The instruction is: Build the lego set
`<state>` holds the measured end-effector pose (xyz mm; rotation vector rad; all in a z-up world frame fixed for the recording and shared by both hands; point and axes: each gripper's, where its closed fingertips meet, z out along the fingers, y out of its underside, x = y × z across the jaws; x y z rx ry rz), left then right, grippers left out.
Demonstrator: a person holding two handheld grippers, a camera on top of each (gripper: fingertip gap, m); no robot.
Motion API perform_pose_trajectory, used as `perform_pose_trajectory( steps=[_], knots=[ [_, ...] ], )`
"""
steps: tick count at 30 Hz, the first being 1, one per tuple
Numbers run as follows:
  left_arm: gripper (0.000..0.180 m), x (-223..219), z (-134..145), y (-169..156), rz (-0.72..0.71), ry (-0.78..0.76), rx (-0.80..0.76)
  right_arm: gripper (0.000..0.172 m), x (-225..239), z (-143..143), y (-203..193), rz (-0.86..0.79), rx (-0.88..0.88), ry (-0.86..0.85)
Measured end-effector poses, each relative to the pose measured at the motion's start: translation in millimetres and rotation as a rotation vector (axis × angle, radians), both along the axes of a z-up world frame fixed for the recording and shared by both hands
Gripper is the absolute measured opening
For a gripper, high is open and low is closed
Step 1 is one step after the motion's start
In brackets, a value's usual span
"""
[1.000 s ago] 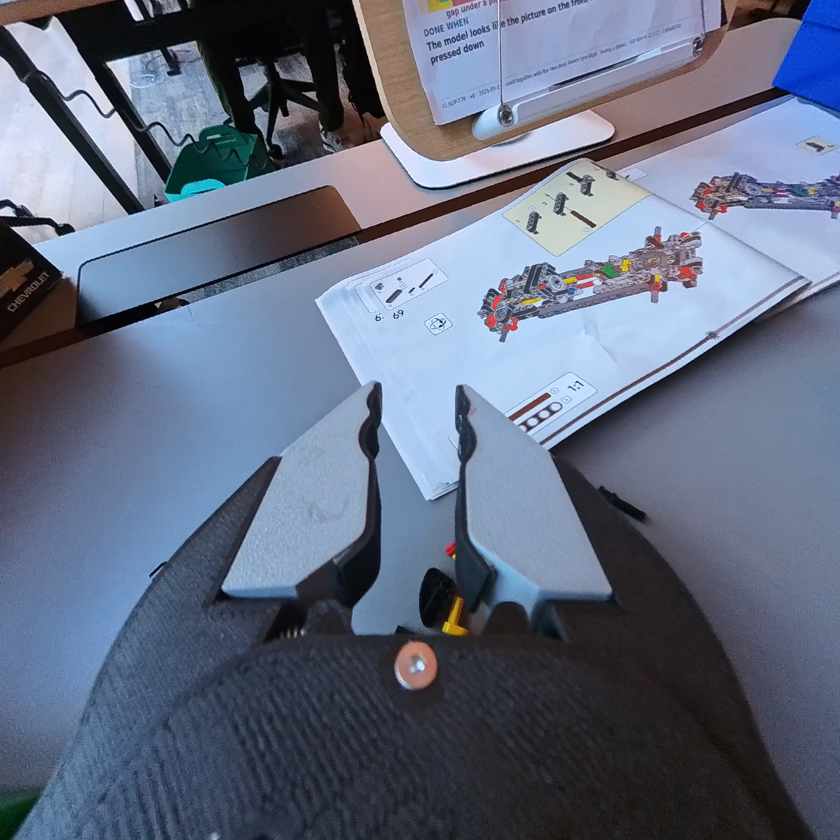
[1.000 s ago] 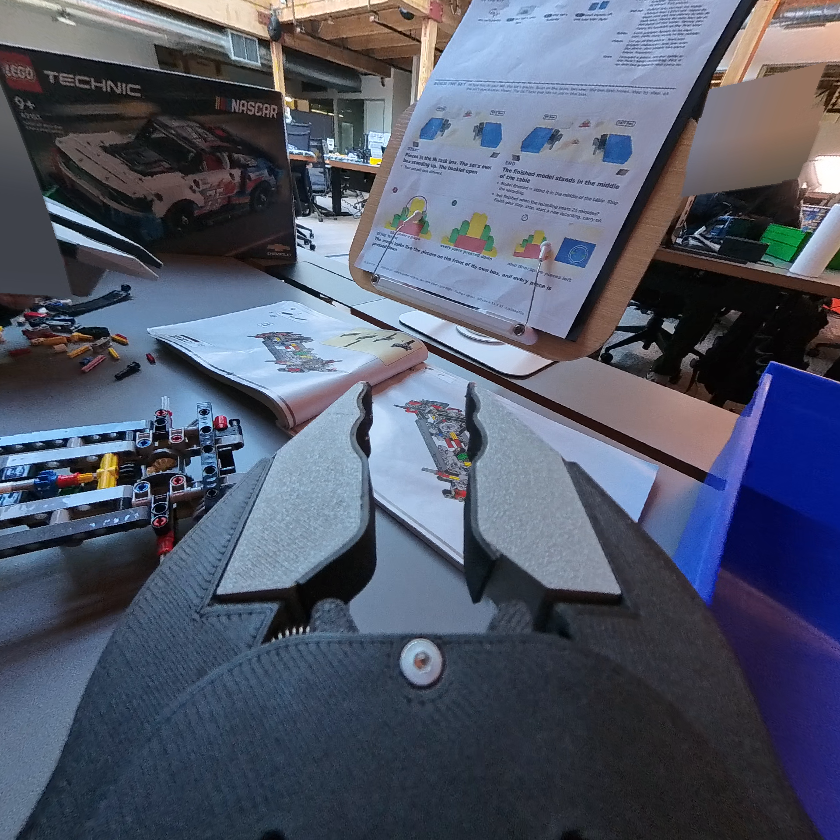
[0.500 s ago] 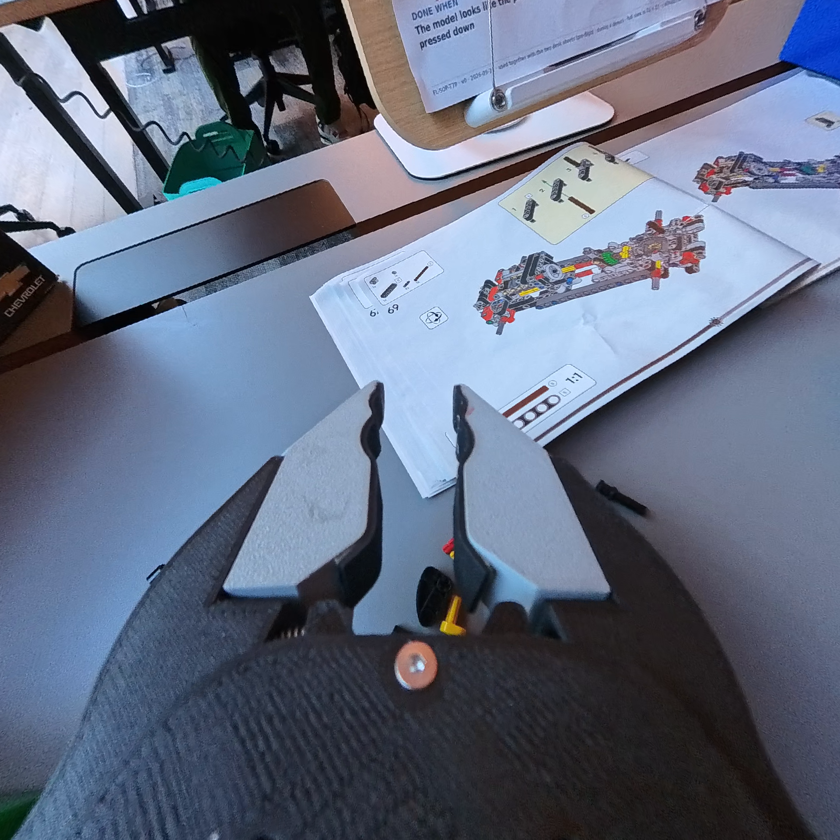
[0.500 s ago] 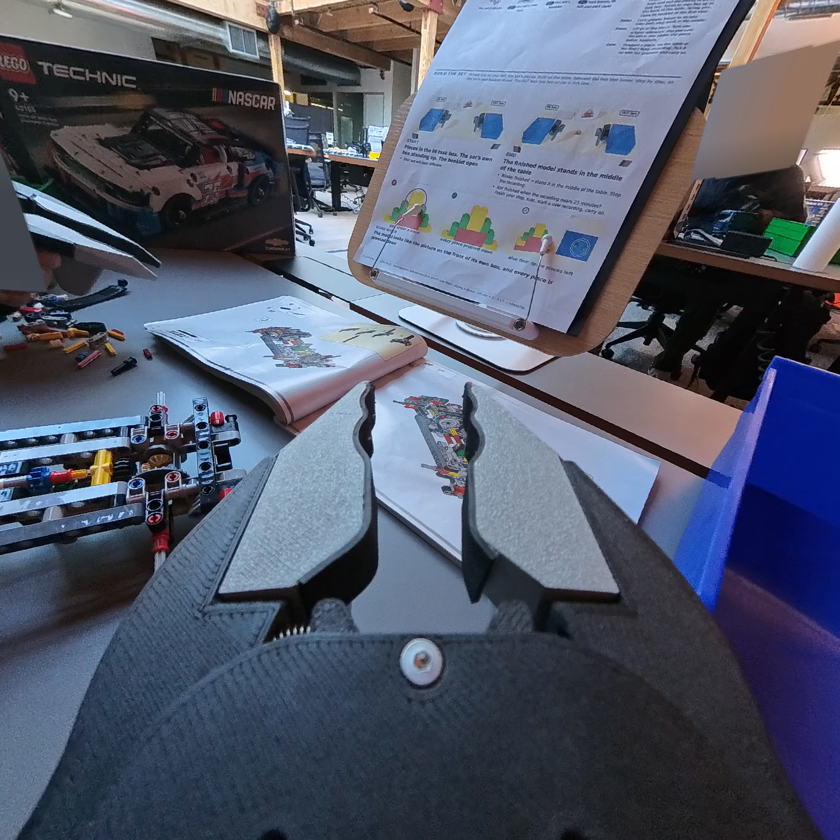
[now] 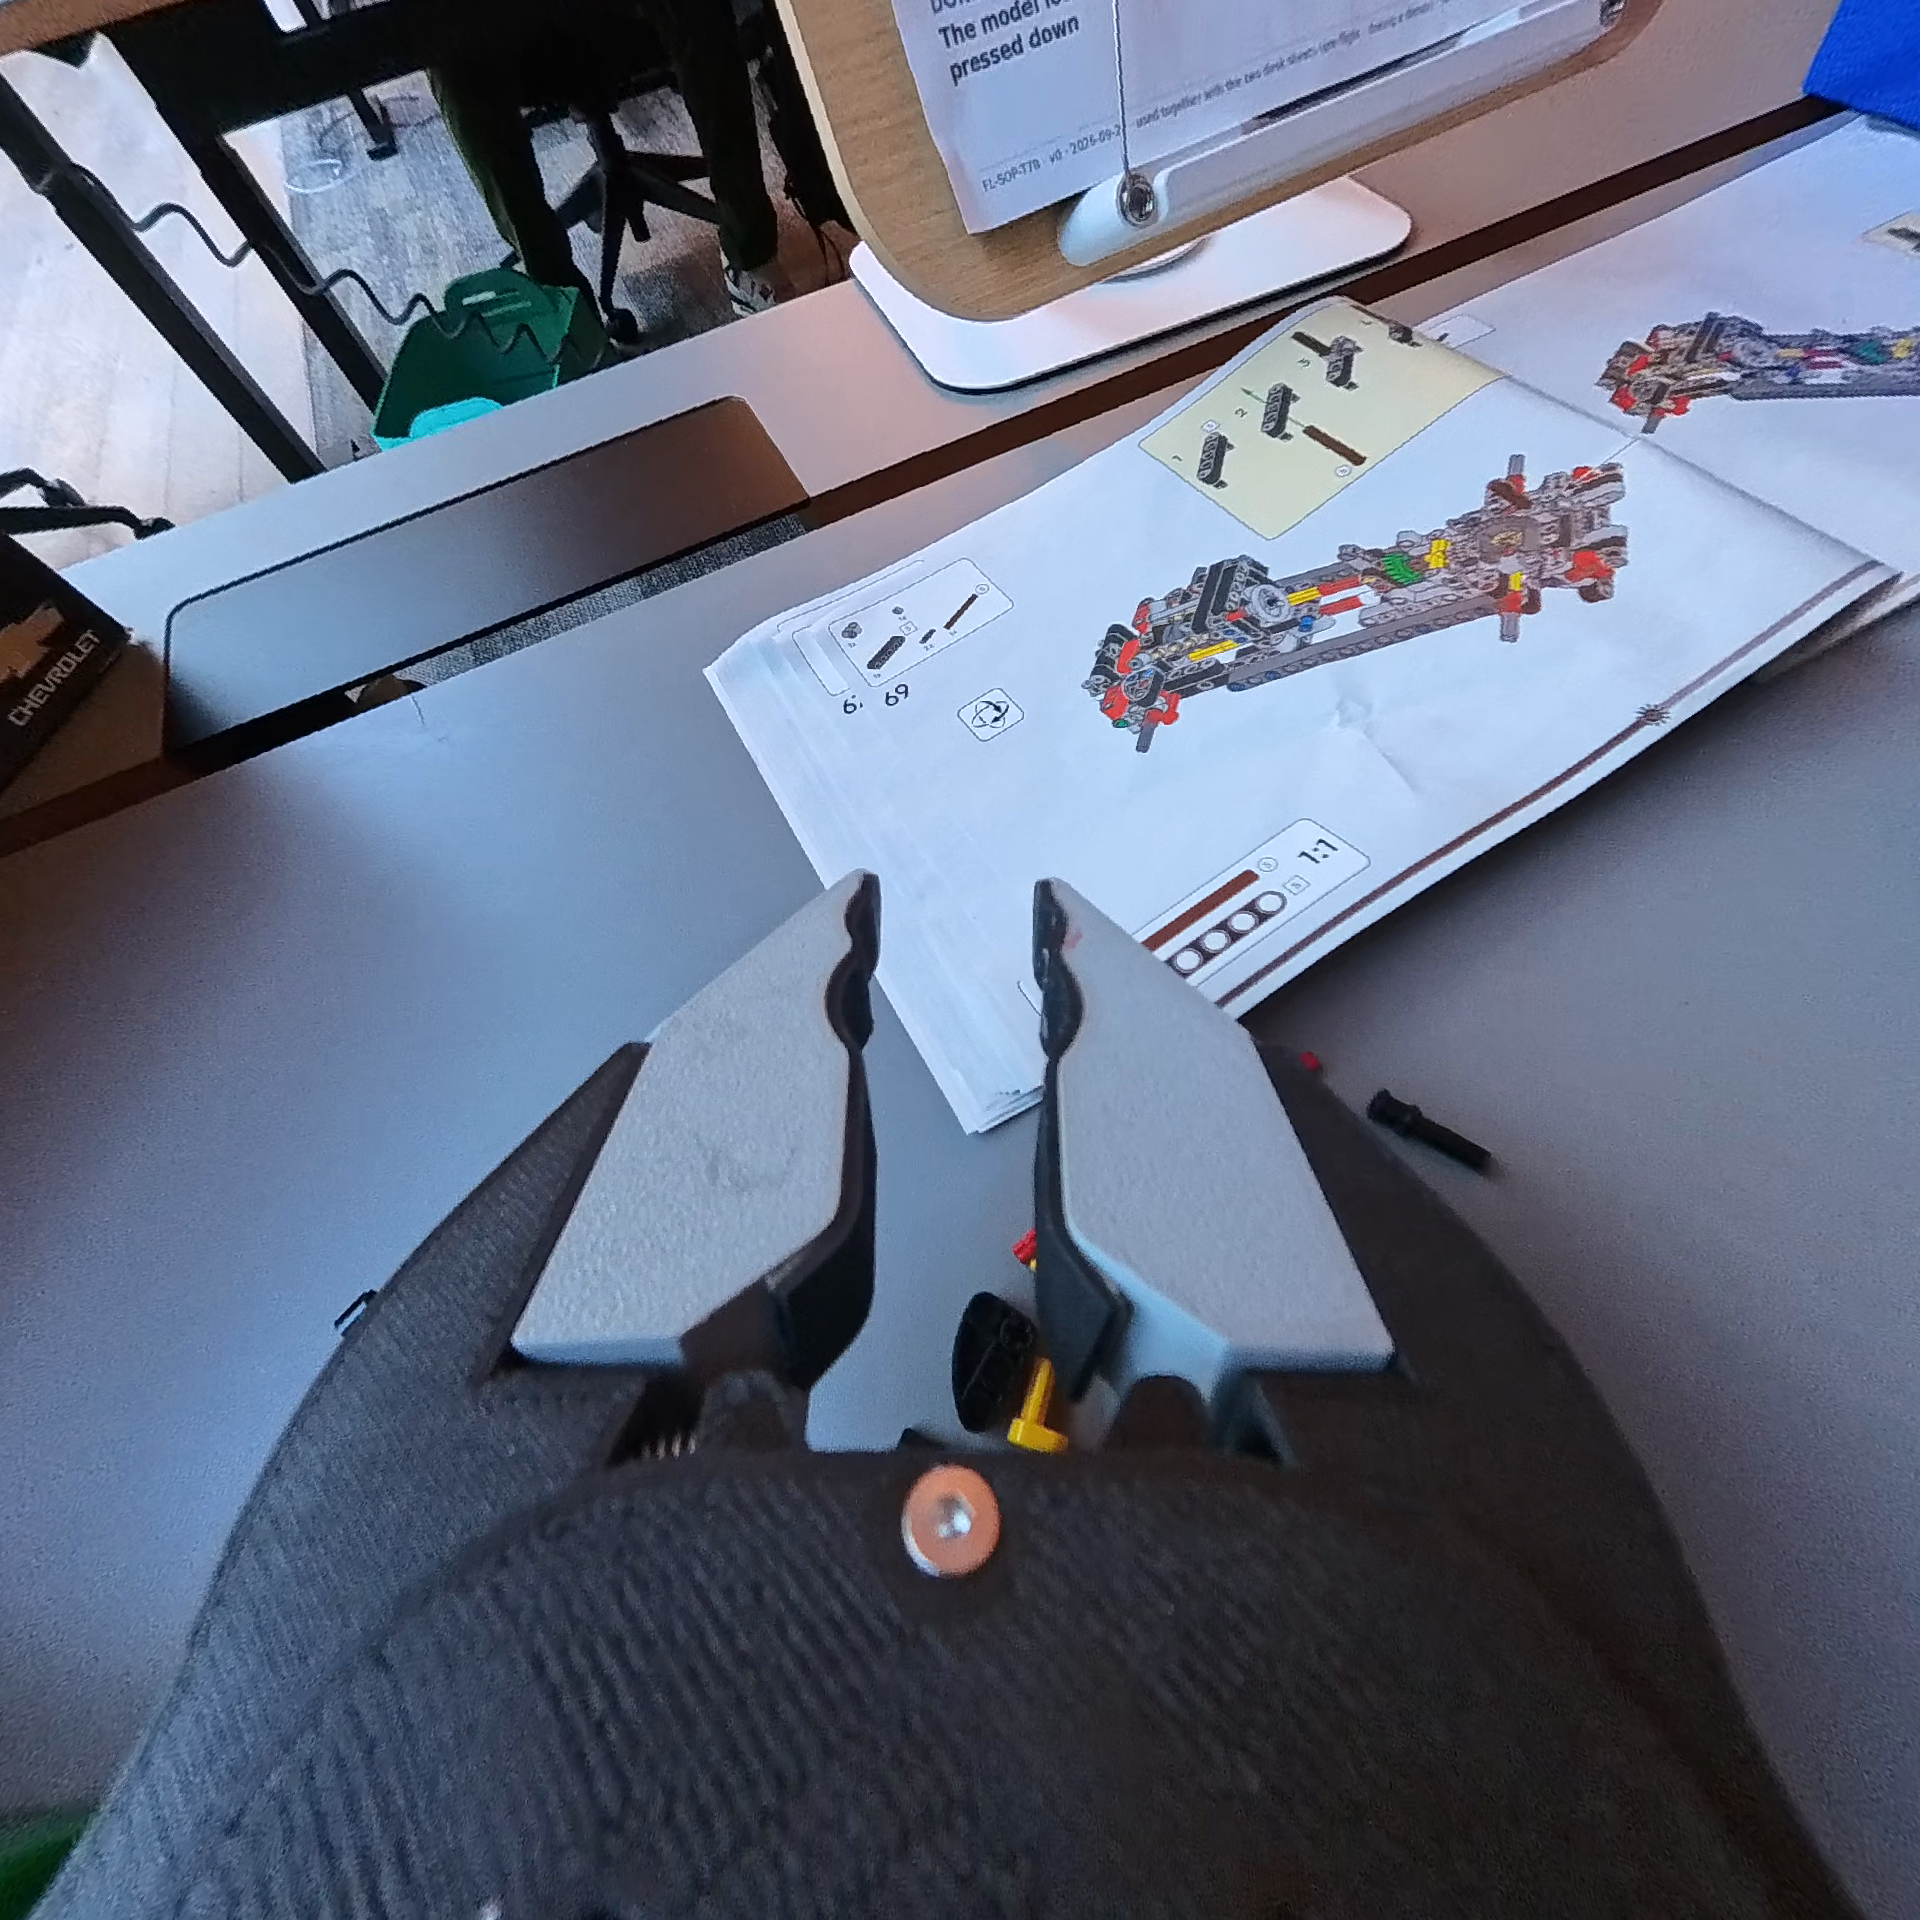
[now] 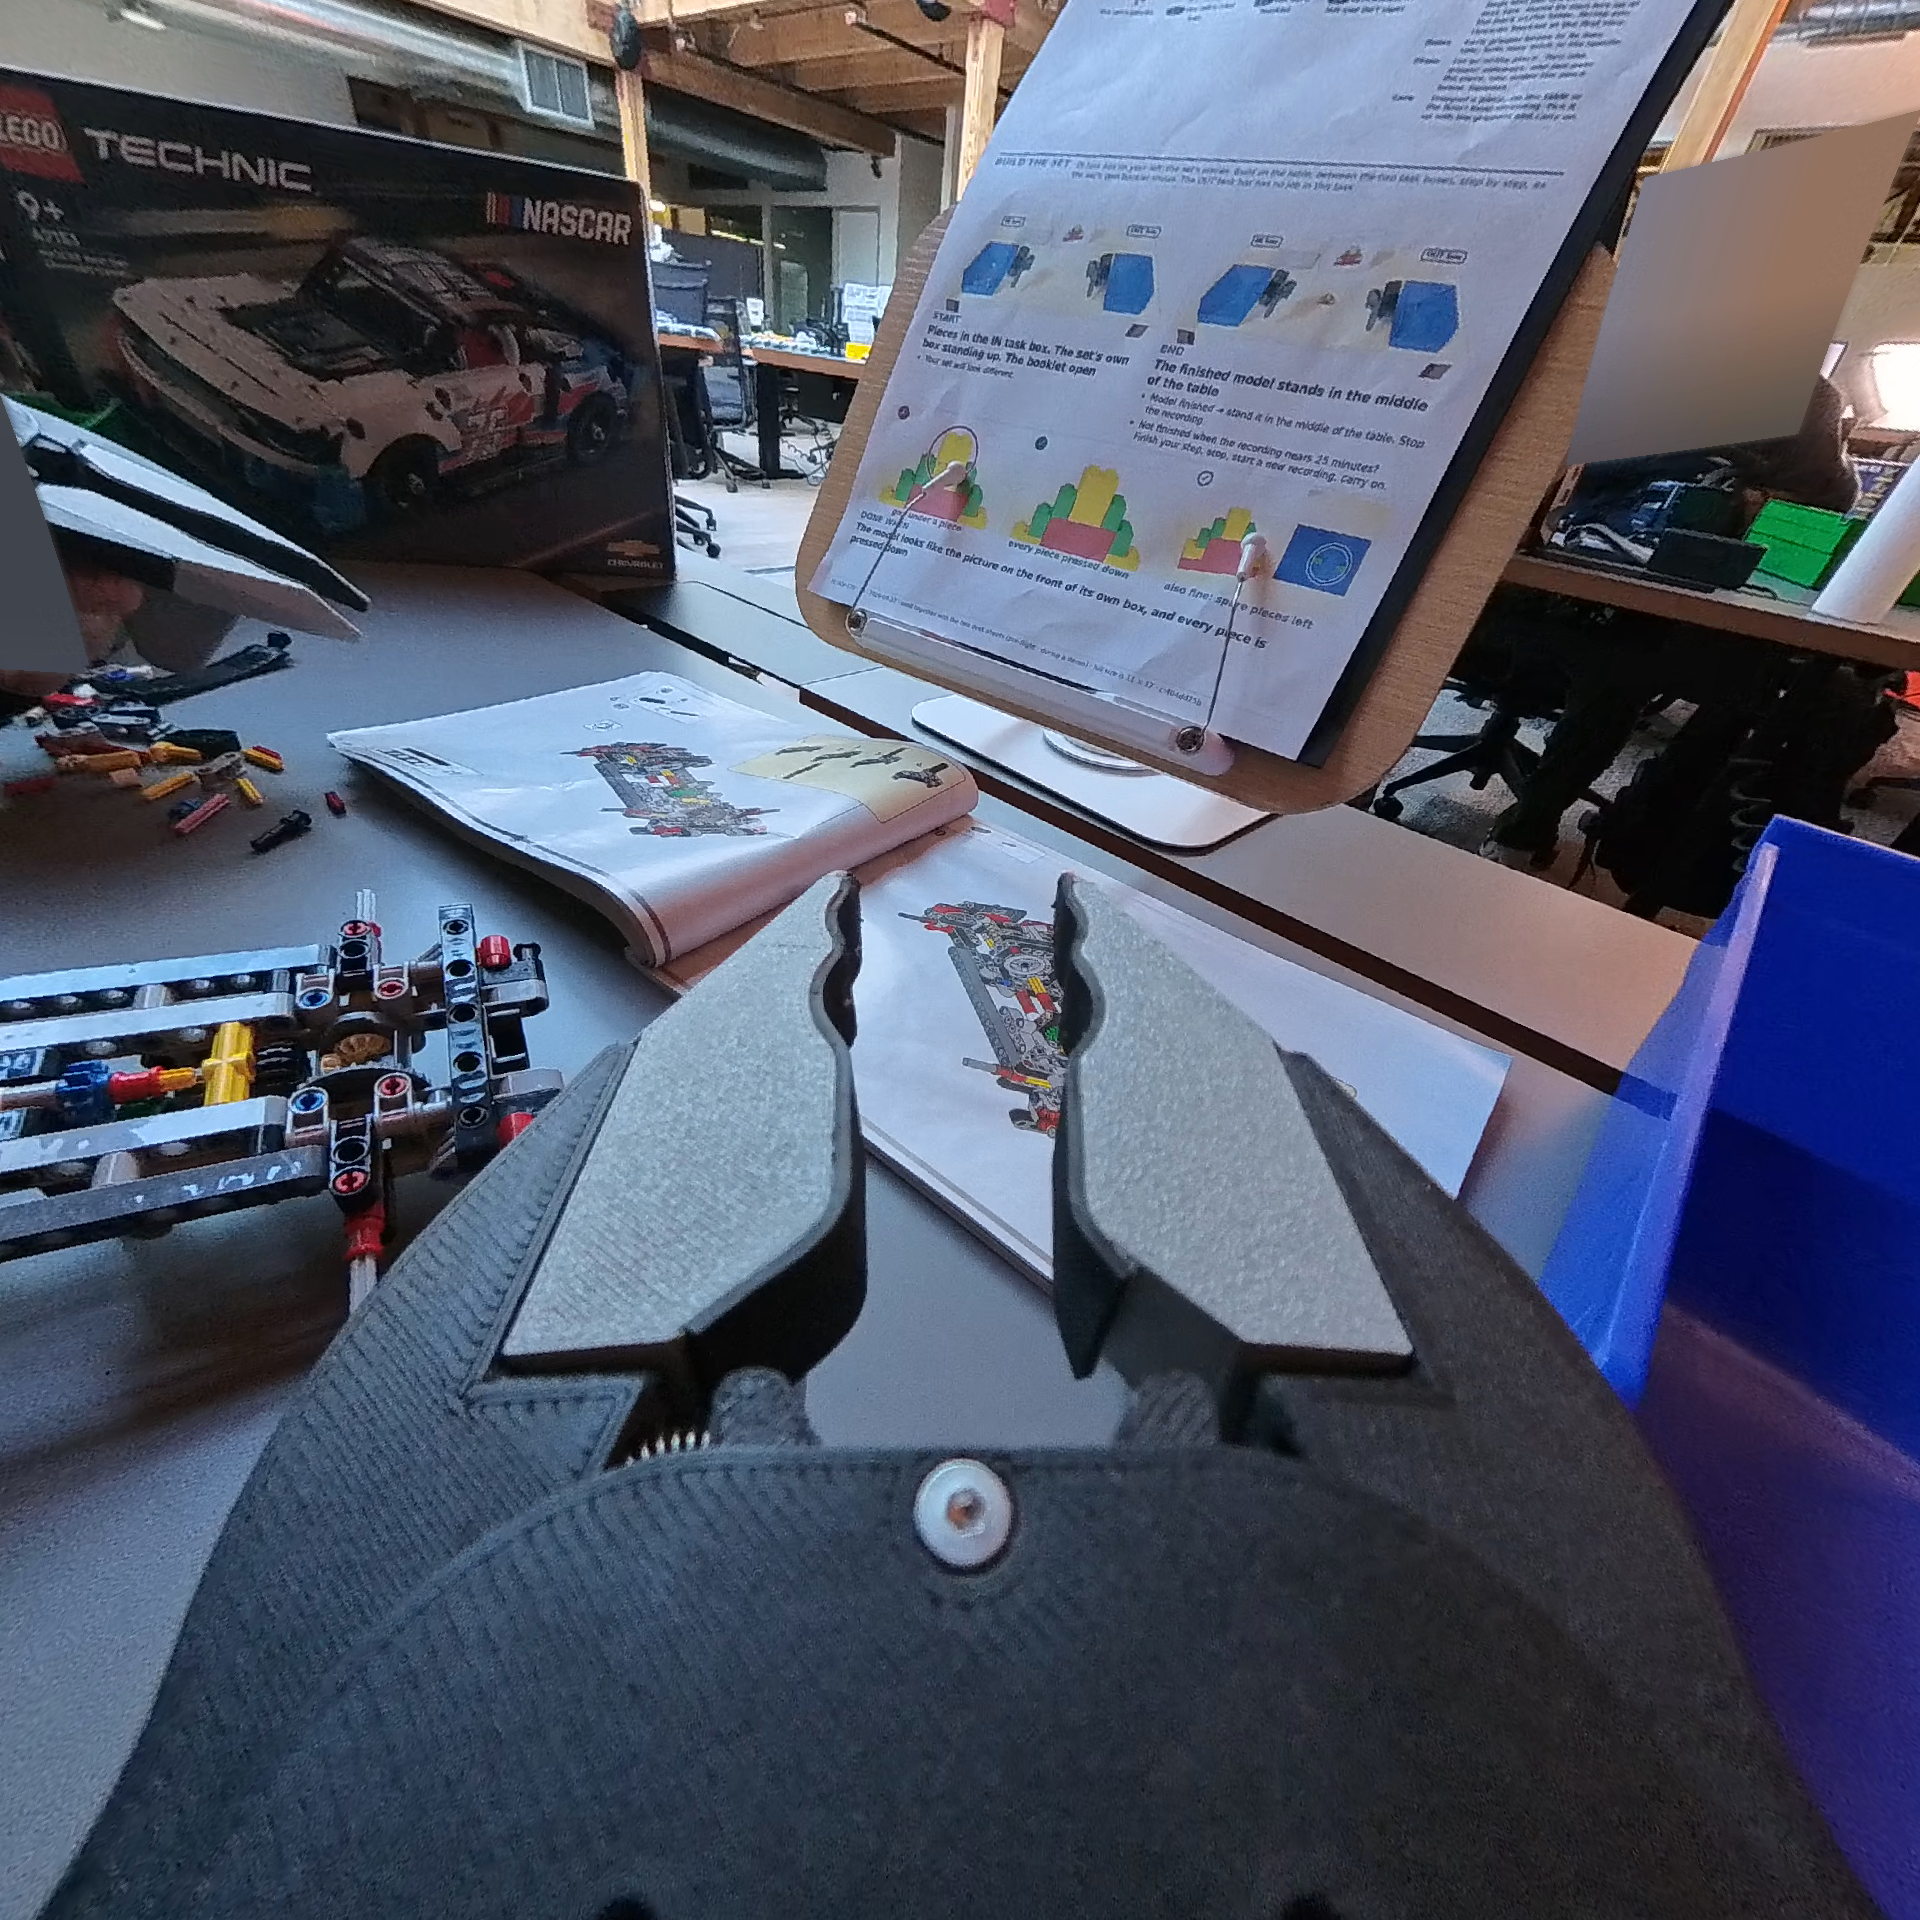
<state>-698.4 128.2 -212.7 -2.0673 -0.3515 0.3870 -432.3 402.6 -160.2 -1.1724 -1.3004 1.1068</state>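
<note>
In the left wrist view my left gripper (image 5: pixel 956 904) is open, with nothing between its fingertips. It hovers low over the grey table (image 5: pixel 312 1039) at the near corner of an open instruction booklet (image 5: pixel 1247 727). Through the gap near the finger bases I see a small black piece (image 5: pixel 992 1351) and a yellow pin (image 5: pixel 1034 1418) on the table below. My right gripper (image 6: pixel 956 904) is open and empty, above the booklet's right page (image 6: pixel 987 1039). A partly built brick chassis (image 6: pixel 260 1070) lies just to its left. The left gripper's fingers (image 6: pixel 187 540) show far left over loose pieces (image 6: pixel 135 748).
A blue bin (image 6: pixel 1787 1091) stands close on the right. A wooden stand with a printed sheet (image 6: pixel 1195 416) is behind the booklet, and the set's box (image 6: pixel 343 343) stands at the back left. A black pin (image 5: pixel 1429 1127) lies right of the left gripper. The right gripper is farther from the small black piece (image 5: pixel 992 1351), some 40 cm, than the left, some 9 cm. My right tips are about 40 cm from the yellow pin (image 5: pixel 1034 1418), my left tips only 10 cm. The right camera catches it too, in the right wrist view (image 6: pixel 172 750).
Both grippers' jaws have narrowed a little with nothing between them. The left gripper has crept slightly forward toward the booklet. The right view has barely shifted.
</note>
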Motion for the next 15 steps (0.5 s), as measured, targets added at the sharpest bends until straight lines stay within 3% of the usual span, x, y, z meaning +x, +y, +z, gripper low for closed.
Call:
perform_pose_trajectory(
  steps=[15],
  knots=[
    [0.027,-4.6,-4.5,-3.0,0.013,-0.006,-0.017,0.034,0.3,-1.0,2.6,-0.005,-0.004,-0.002]
  ],
)
